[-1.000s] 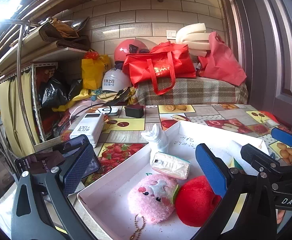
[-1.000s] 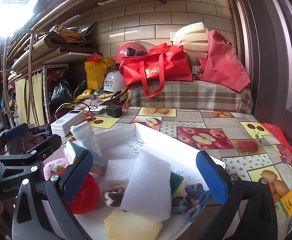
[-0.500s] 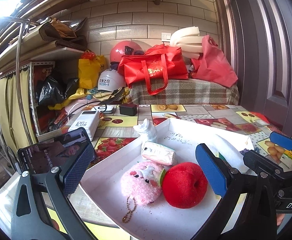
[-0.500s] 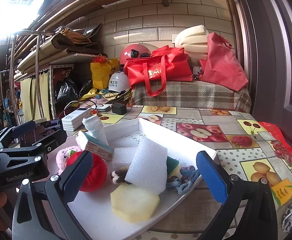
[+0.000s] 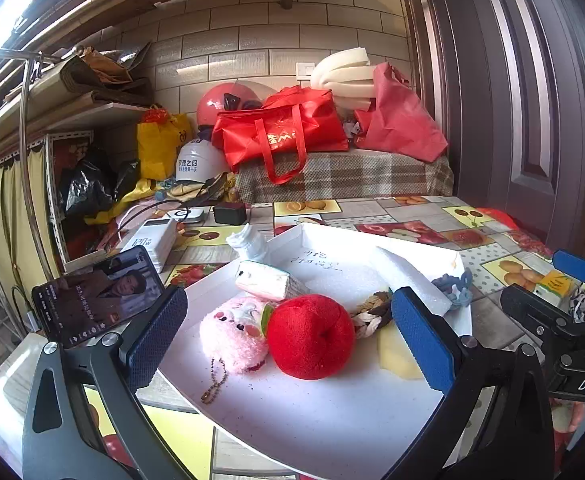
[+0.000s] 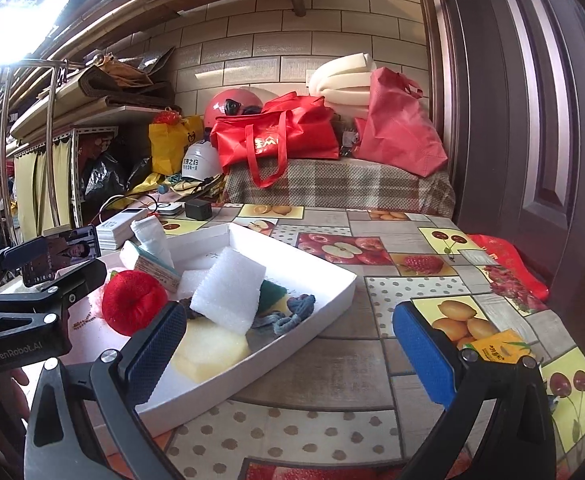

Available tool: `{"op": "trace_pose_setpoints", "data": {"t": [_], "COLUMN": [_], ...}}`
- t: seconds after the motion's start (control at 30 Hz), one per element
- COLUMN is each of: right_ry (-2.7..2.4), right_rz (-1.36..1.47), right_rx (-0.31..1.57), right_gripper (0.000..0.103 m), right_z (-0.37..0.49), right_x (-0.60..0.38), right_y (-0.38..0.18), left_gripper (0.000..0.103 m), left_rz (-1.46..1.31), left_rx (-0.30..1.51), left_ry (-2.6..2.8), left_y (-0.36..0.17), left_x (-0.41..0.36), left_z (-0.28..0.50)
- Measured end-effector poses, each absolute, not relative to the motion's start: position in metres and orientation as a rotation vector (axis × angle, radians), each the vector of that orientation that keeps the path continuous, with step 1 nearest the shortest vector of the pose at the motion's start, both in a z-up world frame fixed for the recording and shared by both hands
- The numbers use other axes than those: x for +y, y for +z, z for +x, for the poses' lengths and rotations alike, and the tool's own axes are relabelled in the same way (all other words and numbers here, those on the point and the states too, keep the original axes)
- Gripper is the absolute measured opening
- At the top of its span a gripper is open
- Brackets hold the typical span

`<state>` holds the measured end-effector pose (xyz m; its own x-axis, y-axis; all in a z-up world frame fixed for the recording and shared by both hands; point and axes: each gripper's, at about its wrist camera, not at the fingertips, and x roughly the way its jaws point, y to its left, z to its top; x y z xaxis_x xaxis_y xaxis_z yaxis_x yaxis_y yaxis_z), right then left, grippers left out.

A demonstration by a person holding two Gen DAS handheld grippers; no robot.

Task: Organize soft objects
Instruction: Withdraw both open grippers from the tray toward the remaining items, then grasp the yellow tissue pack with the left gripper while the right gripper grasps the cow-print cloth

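Note:
A white tray (image 5: 332, 420) on the fruit-print table holds a red plush apple (image 5: 310, 336), a pink plush toy (image 5: 234, 332), a tissue pack (image 5: 266, 280), a white foam block (image 6: 230, 292), a yellow sponge (image 6: 208, 350), a green sponge (image 6: 270, 292) and blue yarn (image 6: 292, 312). My left gripper (image 5: 288, 340) is open in front of the apple and the pink toy and holds nothing. My right gripper (image 6: 288, 340) is open over the tray's near right corner, also holding nothing.
A phone (image 5: 96, 296) with a lit screen stands left of the tray, with a power bank (image 5: 148, 240) and a black charger (image 5: 230, 214) behind. A yellow carton (image 6: 496, 348) and a red bag (image 6: 508, 264) lie on the table's right side. Bags and helmets are piled at the back.
Both grippers have drawn back from the tray, so its contents look farther away. The right gripper has also shifted right, off the foam block. Both have stayed open.

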<state>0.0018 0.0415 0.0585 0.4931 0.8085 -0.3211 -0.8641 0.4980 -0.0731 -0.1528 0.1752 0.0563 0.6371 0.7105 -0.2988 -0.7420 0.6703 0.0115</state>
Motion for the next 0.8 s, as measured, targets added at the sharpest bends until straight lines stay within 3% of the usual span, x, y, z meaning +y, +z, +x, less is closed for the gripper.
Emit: {"op": "trace_pose_setpoints", "data": {"t": [0.5, 0.8], "right_ry": [0.835, 0.665], "right_rz": [-0.166, -0.185], "right_rx": [0.275, 0.48], "right_gripper": [0.103, 0.103], "right_z": [0.071, 0.14], "right_x": [-0.064, -0.132], "right_y": [0.064, 0.056], "left_gripper": [0.103, 0.103], "left_rz": [0.013, 0.038], "left_rx": [0.34, 0.377], "left_ry": [0.732, 0.506], "left_y": [0.057, 0.056], "left_x": [0.133, 0.099], "left_z": [-0.126, -0.094]}}
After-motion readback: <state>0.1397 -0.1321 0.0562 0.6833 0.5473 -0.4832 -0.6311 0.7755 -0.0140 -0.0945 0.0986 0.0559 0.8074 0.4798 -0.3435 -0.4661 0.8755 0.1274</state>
